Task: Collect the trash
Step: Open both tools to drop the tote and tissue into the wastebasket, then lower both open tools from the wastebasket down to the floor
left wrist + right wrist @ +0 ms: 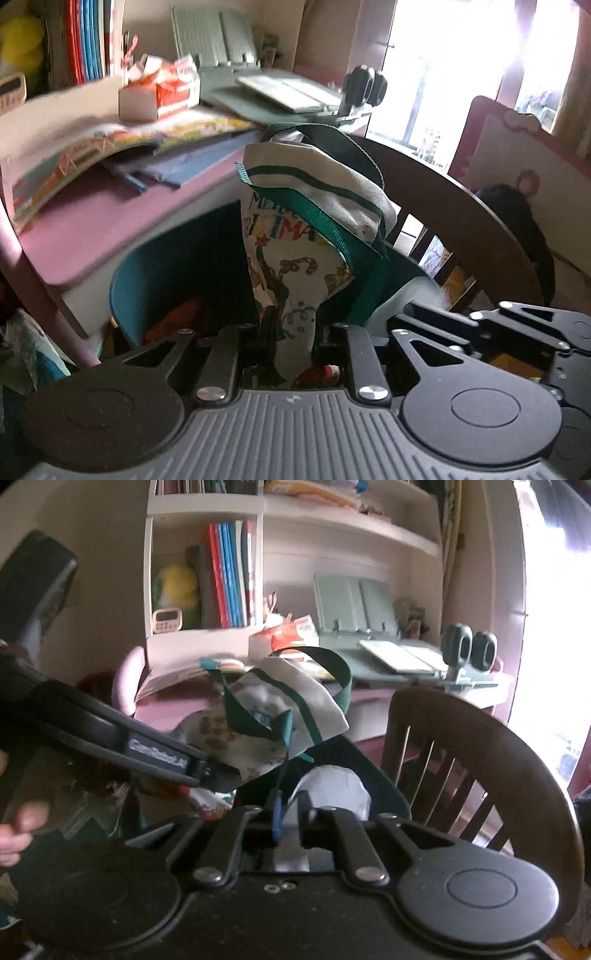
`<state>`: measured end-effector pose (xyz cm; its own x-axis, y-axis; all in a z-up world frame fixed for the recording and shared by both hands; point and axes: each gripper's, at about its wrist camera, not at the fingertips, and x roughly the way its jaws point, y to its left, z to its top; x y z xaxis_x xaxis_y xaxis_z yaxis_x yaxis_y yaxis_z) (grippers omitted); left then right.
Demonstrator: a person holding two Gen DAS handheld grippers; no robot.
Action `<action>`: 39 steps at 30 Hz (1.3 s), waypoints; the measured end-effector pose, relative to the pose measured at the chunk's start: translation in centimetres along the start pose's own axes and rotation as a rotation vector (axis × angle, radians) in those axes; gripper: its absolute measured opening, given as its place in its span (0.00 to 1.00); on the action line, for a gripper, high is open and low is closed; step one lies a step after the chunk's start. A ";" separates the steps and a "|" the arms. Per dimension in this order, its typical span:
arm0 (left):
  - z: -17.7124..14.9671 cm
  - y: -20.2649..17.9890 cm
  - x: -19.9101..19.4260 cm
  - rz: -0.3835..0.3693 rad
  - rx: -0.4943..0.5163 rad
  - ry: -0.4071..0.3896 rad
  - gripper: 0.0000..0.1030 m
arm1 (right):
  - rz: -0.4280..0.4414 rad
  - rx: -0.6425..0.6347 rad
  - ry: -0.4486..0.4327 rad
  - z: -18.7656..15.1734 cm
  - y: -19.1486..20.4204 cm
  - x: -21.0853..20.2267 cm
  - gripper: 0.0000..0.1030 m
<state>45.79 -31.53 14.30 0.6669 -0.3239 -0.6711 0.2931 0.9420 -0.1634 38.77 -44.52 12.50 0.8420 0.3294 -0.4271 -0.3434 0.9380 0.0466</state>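
Two grippers are working: the left gripper (290, 334) is pinching a printed tote bag (314, 206); the right gripper (290, 818), nearly closed, is nipping its green strap (277, 801).

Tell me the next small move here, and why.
Probably nudge the right tool forward and drop the white wad into the tote bag. The left tool is clamped on the bag's cloth, holding it up, and the wad sits at the right tool's tips just below the bag; its grip is unclear.

Black grippers (291, 339), silver screws
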 end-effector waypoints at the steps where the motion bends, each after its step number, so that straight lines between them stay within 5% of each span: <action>1: -0.1 0.1 0.3 -0.007 -0.015 0.013 0.17 | -0.002 -0.001 0.002 0.0 -0.1 -0.1 0.14; 5: -0.3 0.2 1.1 -0.004 -0.026 0.057 0.23 | 0.002 0.004 0.021 -0.2 -0.3 -0.3 0.29; 10: -0.4 0.1 0.2 -0.015 -0.045 0.039 0.66 | 0.000 0.038 0.026 -0.5 -0.7 -1.1 0.37; 22: -2.8 1.0 -6.4 -0.011 -0.038 0.003 0.67 | 0.015 0.021 0.030 -1.0 2.2 -6.5 0.46; 39: -11.0 8.2 -19.4 0.048 -0.078 -0.079 0.67 | 0.152 -0.019 0.028 -0.8 14.5 -11.1 0.54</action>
<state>27.70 -16.55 17.99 0.7316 -0.2811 -0.6211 0.2074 0.9596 -0.1900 24.12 -34.70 17.24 0.7681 0.4641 -0.4411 -0.4740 0.8753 0.0955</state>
